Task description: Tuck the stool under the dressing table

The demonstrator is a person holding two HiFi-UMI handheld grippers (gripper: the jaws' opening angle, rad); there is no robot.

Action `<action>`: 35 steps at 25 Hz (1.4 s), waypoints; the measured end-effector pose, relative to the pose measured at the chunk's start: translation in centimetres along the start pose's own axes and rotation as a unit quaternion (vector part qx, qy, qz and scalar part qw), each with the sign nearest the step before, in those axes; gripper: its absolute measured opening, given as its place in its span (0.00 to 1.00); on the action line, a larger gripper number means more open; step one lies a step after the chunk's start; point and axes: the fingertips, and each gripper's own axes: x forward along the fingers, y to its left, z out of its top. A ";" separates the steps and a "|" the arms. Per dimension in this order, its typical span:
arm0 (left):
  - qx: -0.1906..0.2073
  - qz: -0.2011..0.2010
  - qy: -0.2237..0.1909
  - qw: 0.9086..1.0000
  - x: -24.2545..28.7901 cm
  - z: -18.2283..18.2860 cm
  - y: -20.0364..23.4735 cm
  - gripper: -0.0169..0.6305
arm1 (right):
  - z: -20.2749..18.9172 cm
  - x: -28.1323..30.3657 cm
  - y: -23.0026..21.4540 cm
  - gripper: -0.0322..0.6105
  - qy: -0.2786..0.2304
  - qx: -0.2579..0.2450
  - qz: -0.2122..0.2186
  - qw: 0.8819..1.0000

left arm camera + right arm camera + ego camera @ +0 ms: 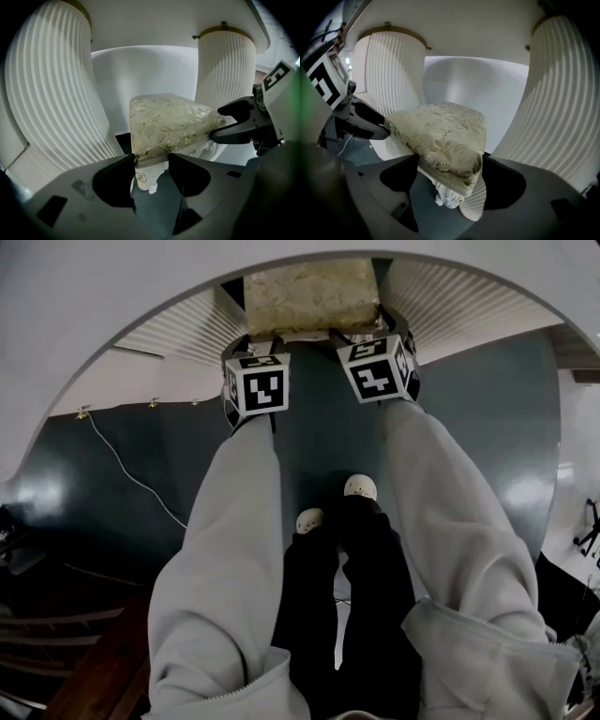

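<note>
left gripper view: jaws on stool (pixel 168 123)

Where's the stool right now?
Head view, top centre: the stool sits in the dressing table's opening between its two fluted pedestals, near corners in the left hand-held gripper and right hand-held gripper.

readable text: none in any view
left gripper (pixel 151 160) cube (pixel 258 382): black-and-white square marker patterns, no letters or digits; upper middle of the head view
right gripper (pixel 450 159) cube (pixel 378 368): the same kind of marker patterns, just right of the other
</note>
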 end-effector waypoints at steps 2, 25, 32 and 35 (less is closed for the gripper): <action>-0.003 -0.011 -0.003 1.000 -0.3 0.0 0.0 0.36 | 0.0 -0.3 0.3 0.78 -0.008 -0.012 -0.003 1.000; -0.075 -0.077 0.088 0.990 -10.8 -3.4 -3.5 0.39 | -3.0 -11.4 0.6 0.80 0.079 0.148 0.065 0.984; -0.092 -0.086 0.072 0.989 -15.5 -1.1 -4.4 0.39 | -1.6 -16.6 2.8 0.79 0.066 0.163 0.100 0.979; -0.105 -0.091 0.067 0.988 -17.6 -0.4 -5.2 0.39 | -0.2 -19.0 3.9 0.78 0.058 0.160 0.119 0.978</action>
